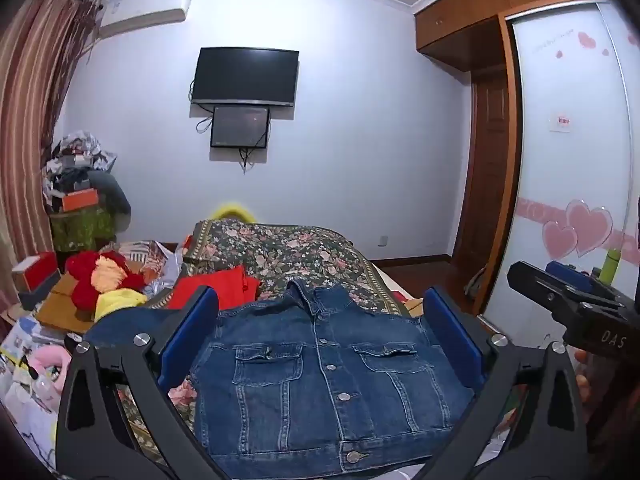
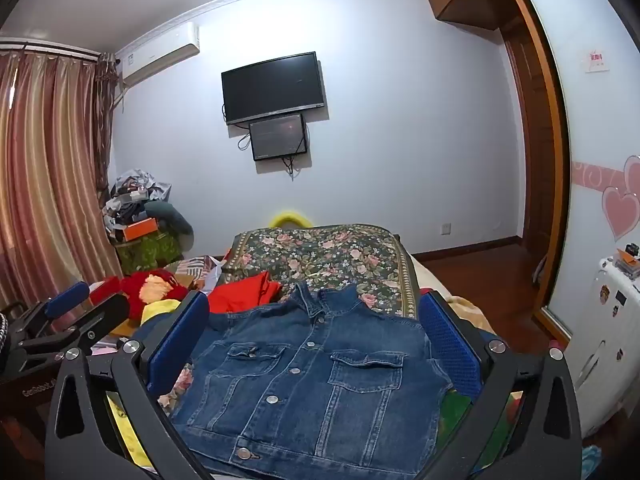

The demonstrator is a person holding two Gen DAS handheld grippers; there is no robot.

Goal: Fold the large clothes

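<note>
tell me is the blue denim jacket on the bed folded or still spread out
Spread out. The blue denim jacket lies flat, front up and buttoned, both chest pockets and collar showing on the floral bedspread; its sleeves are not clearly visible.

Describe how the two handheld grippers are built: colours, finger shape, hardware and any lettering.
Both match: the left gripper and right gripper have black angular frames with triangular cut-outs, silver round bolts at the pivots, and flat blue textured pads lining the fingers. Seen from the left camera, the right gripper's black body shows white letters "DAS". No cables or sleeves are clearly visible.
</note>
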